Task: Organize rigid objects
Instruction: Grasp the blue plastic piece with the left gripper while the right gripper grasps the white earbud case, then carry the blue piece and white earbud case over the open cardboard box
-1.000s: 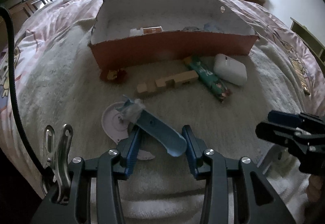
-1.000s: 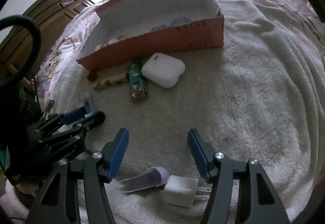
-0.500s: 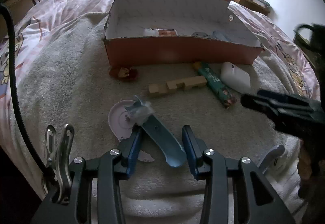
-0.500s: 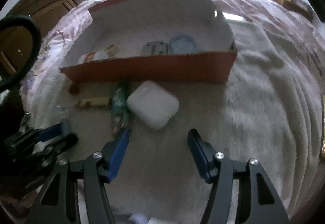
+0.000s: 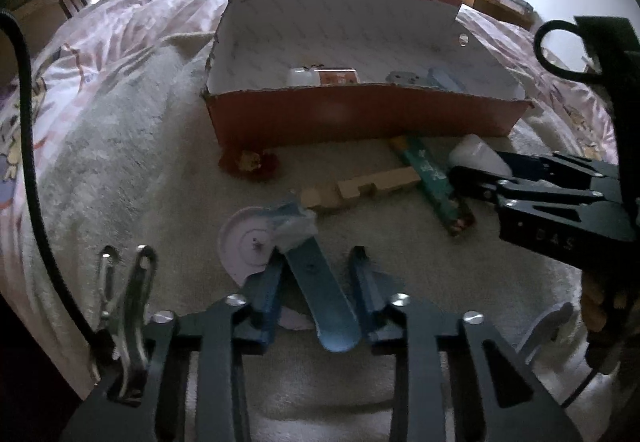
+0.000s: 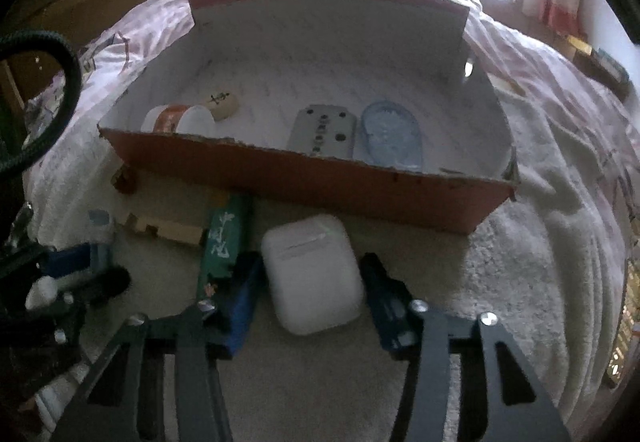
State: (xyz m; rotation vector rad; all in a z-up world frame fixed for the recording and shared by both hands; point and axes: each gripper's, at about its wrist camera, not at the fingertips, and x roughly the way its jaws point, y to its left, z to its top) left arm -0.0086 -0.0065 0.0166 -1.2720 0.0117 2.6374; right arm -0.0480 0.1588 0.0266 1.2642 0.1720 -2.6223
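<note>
A blue plastic handle [image 5: 324,298] with crumpled clear wrap at its far end lies slantwise over a pink disc [image 5: 244,246]. My left gripper [image 5: 318,274] is closing on the handle, and its pads touch it at opposite ends. A white rounded case [image 6: 312,274] rests on the cream blanket in front of the red cardboard box [image 6: 320,181]. My right gripper [image 6: 312,278] is closing around the case, with both pads against its sides. In the left wrist view the right gripper [image 5: 480,177] comes in from the right, partly hiding the case [image 5: 476,157].
The box holds a white cup with an orange label [image 6: 176,119], a grey plate with holes [image 6: 324,133] and a pale blue oval [image 6: 392,141]. A wooden block [image 5: 360,185], a green packet [image 5: 432,181] and a small red toy [image 5: 248,161] lie before it. A white scoop [image 5: 548,326] lies at right.
The right gripper swung forward from the bare blanket to the white case, and its jaws narrowed onto it. The left jaws narrowed on the blue handle, which now lies straighter.
</note>
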